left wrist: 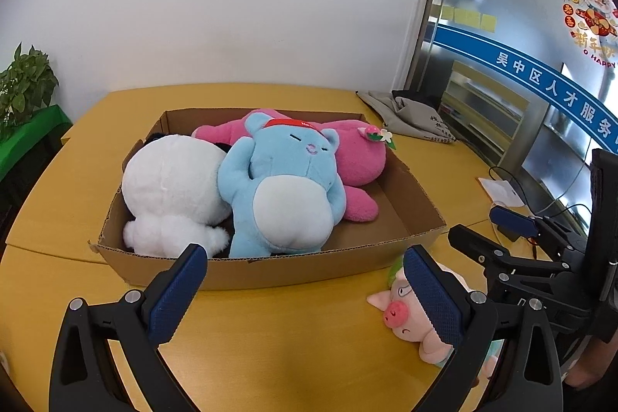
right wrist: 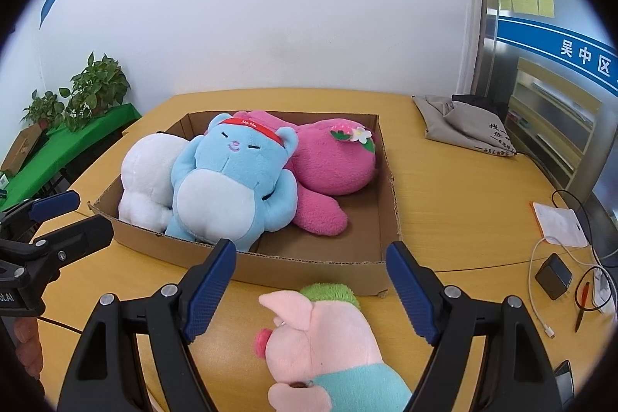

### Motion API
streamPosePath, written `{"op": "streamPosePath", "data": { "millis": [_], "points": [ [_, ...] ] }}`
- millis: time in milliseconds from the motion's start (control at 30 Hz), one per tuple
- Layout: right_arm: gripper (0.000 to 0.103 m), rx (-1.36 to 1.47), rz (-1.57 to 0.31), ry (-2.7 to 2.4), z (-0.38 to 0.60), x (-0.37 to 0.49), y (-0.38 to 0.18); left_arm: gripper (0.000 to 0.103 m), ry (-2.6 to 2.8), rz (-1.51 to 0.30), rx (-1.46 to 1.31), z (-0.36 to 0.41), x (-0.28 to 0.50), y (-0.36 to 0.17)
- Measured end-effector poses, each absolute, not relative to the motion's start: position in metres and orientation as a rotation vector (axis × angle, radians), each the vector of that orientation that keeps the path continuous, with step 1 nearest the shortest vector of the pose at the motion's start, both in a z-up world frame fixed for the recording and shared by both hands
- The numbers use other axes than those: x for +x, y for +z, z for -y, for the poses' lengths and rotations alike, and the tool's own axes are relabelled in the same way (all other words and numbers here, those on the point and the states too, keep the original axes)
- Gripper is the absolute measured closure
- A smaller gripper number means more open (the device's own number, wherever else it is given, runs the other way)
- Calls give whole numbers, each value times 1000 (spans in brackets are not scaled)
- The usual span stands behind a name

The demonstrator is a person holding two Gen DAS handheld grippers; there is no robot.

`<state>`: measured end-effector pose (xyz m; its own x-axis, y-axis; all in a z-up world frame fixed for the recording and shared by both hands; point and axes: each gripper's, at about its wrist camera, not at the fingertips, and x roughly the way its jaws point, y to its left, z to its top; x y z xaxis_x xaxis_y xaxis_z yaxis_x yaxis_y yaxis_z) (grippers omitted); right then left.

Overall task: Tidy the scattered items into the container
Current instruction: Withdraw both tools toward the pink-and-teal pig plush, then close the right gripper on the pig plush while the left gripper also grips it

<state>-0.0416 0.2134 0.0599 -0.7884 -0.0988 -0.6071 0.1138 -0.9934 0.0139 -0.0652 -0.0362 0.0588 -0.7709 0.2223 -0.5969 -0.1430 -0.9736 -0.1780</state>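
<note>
On the yellow table [right wrist: 444, 203], just in front of the cardboard box [right wrist: 309, 267], lies your pink pig [right wrist: 328, 331] with green hair and a teal shirt. Your right gripper [right wrist: 311, 290] is wide open around it, holding nothing; your left gripper [left wrist: 305, 290] is also wide open and empty.

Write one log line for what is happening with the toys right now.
in brown cardboard box: white, blue, pink plush toys | on yellow table: pink pig plush toy | right gripper: open, around pig | left gripper: open, empty

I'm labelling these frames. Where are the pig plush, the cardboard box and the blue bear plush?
pig plush [right wrist: 328, 327]: right wrist view, on its pink head.
cardboard box [right wrist: 309, 267]: right wrist view, on its near wall.
blue bear plush [left wrist: 287, 207]: left wrist view, on its pale belly.
</note>
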Motion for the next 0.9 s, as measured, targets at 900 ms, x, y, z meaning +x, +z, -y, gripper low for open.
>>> {"op": "streamPosePath", "data": {
  "millis": [900],
  "points": [
    [23,1003,0,-2820,-228,-29,44,0,2725,248,-1007,36,-70,46]
  ]
}}
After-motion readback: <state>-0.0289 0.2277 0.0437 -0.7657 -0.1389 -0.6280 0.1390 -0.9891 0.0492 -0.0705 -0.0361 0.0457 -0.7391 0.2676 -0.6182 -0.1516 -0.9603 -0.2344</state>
